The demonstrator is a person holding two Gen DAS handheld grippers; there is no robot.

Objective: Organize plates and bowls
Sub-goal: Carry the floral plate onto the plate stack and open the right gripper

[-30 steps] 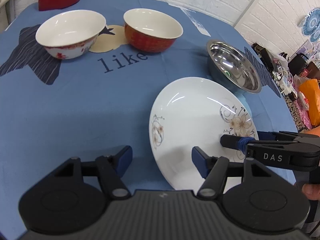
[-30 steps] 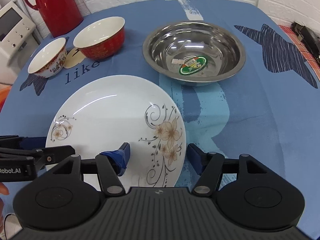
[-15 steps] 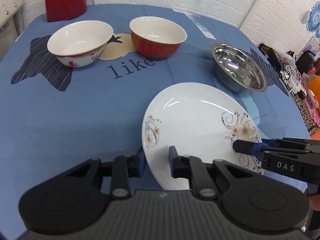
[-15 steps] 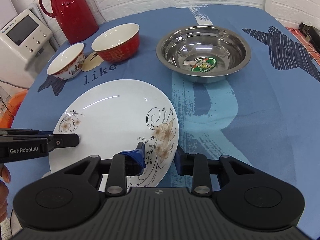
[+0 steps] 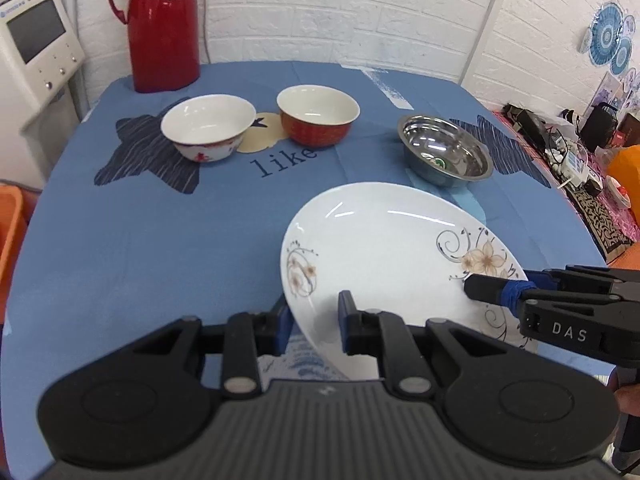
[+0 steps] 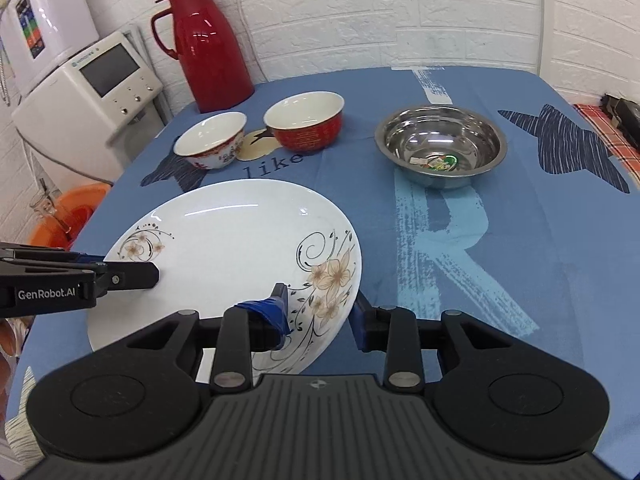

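A white plate with flower prints (image 5: 384, 248) (image 6: 236, 248) hangs lifted above the blue tablecloth. My left gripper (image 5: 312, 316) is shut on its left rim, one finger above and one below. My right gripper (image 6: 320, 312) is shut on its right rim by the flower print. Each gripper also shows in the other's view, the right gripper (image 5: 496, 292) and the left gripper (image 6: 132, 276). Behind the plate stand a white bowl with red pattern (image 5: 208, 126) (image 6: 212, 140), a red bowl (image 5: 318, 114) (image 6: 306, 118) and a steel bowl (image 5: 444, 156) (image 6: 440, 144).
A red thermos jug (image 5: 160, 20) (image 6: 208, 40) stands at the table's back left. A white appliance with a screen (image 6: 92, 92) is beyond the left edge, with an orange tub (image 6: 68, 216) below it. Clutter (image 5: 576, 156) lies off the right edge.
Both grippers went from open to shut on the plate's opposite rims. Then they rose and pulled back, lifting the plate off the cloth.
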